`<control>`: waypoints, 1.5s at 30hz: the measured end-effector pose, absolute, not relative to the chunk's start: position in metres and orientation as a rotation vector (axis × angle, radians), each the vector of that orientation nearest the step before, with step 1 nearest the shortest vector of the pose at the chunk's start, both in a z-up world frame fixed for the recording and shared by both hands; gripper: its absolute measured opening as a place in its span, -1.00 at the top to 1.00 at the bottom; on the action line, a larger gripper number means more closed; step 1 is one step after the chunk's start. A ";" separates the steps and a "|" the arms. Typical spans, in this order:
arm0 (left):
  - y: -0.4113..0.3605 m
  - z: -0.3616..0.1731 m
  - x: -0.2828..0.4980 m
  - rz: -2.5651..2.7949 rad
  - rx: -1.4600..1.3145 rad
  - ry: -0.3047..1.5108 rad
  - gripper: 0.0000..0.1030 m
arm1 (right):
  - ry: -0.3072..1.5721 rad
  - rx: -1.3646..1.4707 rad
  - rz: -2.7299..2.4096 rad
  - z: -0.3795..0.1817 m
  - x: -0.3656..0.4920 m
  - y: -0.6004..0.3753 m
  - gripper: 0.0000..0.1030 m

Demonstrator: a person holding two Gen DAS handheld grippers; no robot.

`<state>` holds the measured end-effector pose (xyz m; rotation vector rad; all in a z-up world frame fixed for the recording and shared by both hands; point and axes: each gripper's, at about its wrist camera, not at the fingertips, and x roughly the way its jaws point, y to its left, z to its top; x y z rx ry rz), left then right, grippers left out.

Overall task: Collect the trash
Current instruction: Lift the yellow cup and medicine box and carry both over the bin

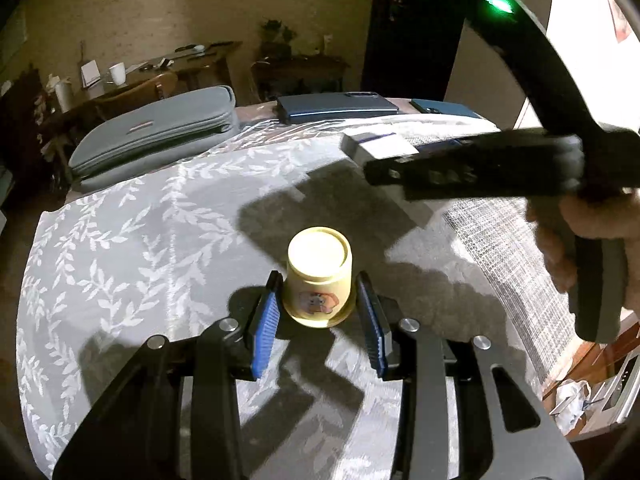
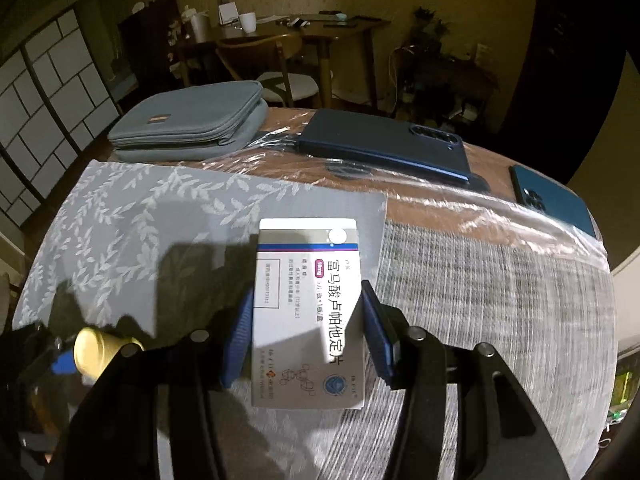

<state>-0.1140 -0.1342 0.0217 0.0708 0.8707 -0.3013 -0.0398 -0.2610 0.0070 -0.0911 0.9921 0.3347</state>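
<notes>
Left gripper (image 1: 318, 298) clenched on a small cream cup (image 1: 319, 276), upside down between the blue pads (image 1: 264, 320), rim on the leaf-patterned cloth (image 1: 132, 220); right gripper (image 2: 308, 320) grasping a white medicine box (image 2: 310, 300), flat side up, far end jutting well past the fingertips, near end reaching back between the jaws; ahead of both jaws, beyond the cloth's edge, a grey zip pouch (image 2: 192, 128) and two dark blue phones (image 2: 384, 148); right of the right jaws, a woven grey mat (image 2: 500, 300).
</notes>
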 end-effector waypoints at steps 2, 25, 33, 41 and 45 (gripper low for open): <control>-0.132 0.023 -0.115 -0.304 0.070 0.870 0.24 | 0.982 -0.074 0.336 0.010 -0.048 -0.266 0.03; -0.117 0.039 -0.163 -0.295 0.073 0.859 0.24 | 0.912 0.001 0.426 0.030 -0.185 -0.280 0.03; -0.110 0.046 -0.191 -0.309 0.079 0.857 0.24 | 0.910 0.010 0.467 0.032 -0.221 -0.282 0.03; -0.105 0.049 -0.222 -0.344 0.094 0.864 0.24 | 0.911 0.013 0.503 0.037 -0.250 -0.283 0.03; -0.103 0.050 -0.235 -0.358 0.096 0.871 0.24 | 0.921 0.016 0.523 0.036 -0.268 -0.282 0.03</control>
